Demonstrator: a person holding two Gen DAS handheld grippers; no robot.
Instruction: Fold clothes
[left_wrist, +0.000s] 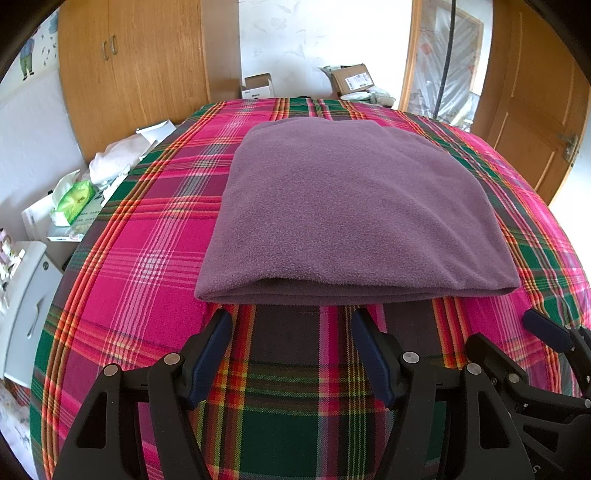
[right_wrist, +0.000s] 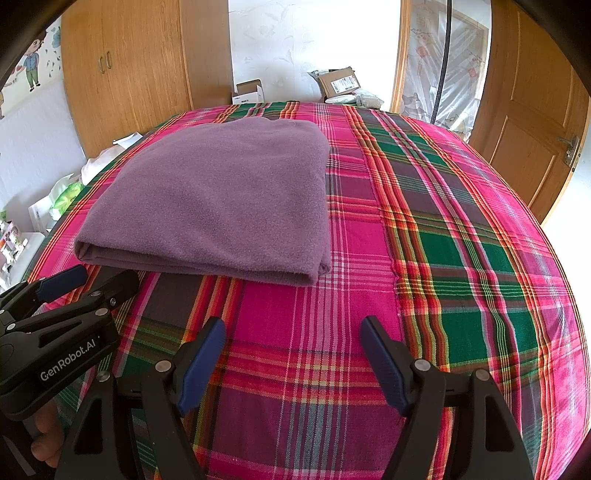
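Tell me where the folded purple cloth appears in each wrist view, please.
Left wrist view: the purple cloth fills the centre, just beyond the open fingers.
Right wrist view: it lies upper left.
Shared landmark: the wardrobe behind the bed.

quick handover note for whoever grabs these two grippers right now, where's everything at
Left gripper: open, empty, just short of the near folded edge of the purple fleece garment, not touching it.
Right gripper: open, empty, over bare plaid bedspread, to the right of the garment.
Garment: lies flat on the bedspread as a layered rectangle, near edge showing stacked layers.
Done: it looks folded at least once.
Left: perhaps one more fold or a tidy of the edges; I cannot tell whether it is meant to be final.
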